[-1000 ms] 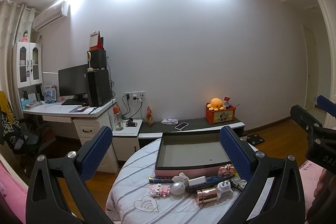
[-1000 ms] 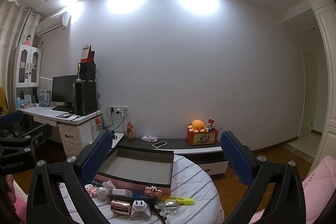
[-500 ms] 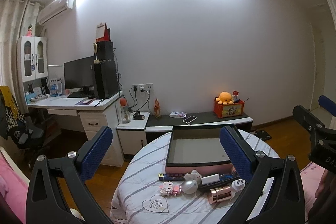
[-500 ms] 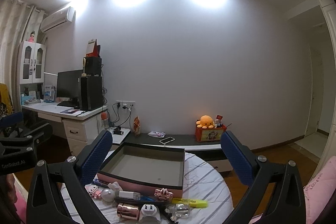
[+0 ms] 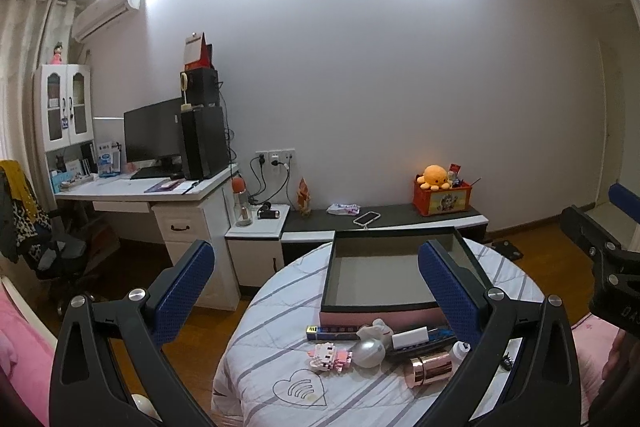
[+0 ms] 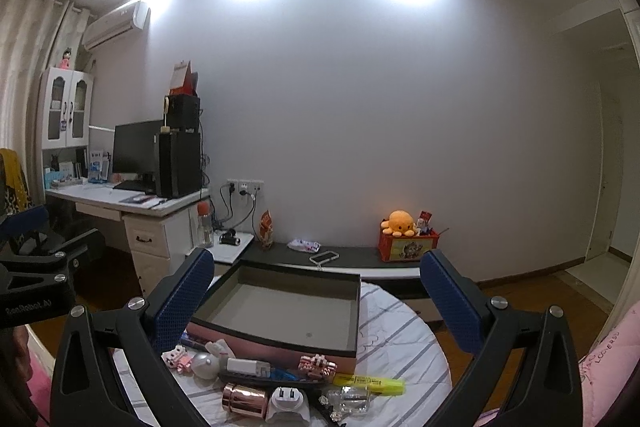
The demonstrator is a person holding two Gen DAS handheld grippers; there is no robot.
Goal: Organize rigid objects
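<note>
An empty pink box with a dark rim point(image 5: 394, 277) point(image 6: 280, 311) sits on a round table point(image 5: 272, 383) point(image 6: 400, 319) with a striped white cloth. In front of it lie small rigid items: a rose-gold cylinder point(image 5: 430, 370) point(image 6: 244, 399), a pink block figure point(image 5: 330, 357) point(image 6: 179, 357), a silver ball point(image 5: 370, 351), a white charger plug point(image 6: 288, 403), a yellow highlighter point(image 6: 368, 381) and a clear bottle point(image 6: 348, 398). My left gripper point(image 5: 316, 271) and right gripper point(image 6: 316, 283) both hover open above the near edge, holding nothing.
A low dark bench point(image 5: 384, 219) with a phone point(image 5: 366, 217) and an orange toy box point(image 5: 442, 197) runs along the far wall. A white desk point(image 5: 160, 195) with a monitor stands left. Wooden floor surrounds the table; pink fabric point(image 6: 604, 367) lies at the right.
Both cameras have tilted downward and moved closer, so the table, box and items sit larger and higher in view. Both grippers stay open.
</note>
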